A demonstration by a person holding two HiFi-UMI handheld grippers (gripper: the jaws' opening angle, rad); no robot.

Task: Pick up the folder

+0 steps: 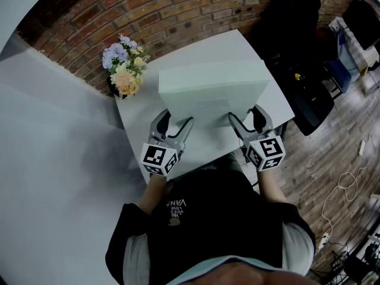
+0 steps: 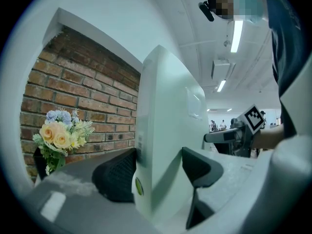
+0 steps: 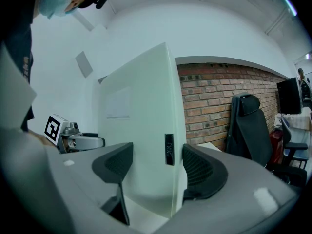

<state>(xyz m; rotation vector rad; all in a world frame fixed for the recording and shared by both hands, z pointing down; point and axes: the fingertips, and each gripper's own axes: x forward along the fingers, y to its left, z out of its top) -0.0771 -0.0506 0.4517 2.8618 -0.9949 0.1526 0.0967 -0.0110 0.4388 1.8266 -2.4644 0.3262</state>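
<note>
A pale green box folder (image 1: 211,85) stands upright on the white table (image 1: 234,46), its broad face towards me. My left gripper (image 1: 176,120) is at its lower left corner and my right gripper (image 1: 244,116) at its lower right corner. In the left gripper view the folder (image 2: 165,130) has its corner edge between that gripper's (image 2: 158,174) wide jaws: the outer pad (image 2: 117,177) lies beside the end, the inner pad (image 2: 200,167) stands before the face. The right gripper view mirrors this: folder (image 3: 141,121), gripper (image 3: 157,165), outer pad (image 3: 202,167) against the labelled spine. Neither pair clamps it.
A bunch of flowers in a dark vase (image 1: 123,70) stands at the table's back left corner, next to the brick wall (image 1: 178,10). A black office chair (image 1: 297,34) and bags are to the right of the table. Cables lie on the wooden floor (image 1: 344,183).
</note>
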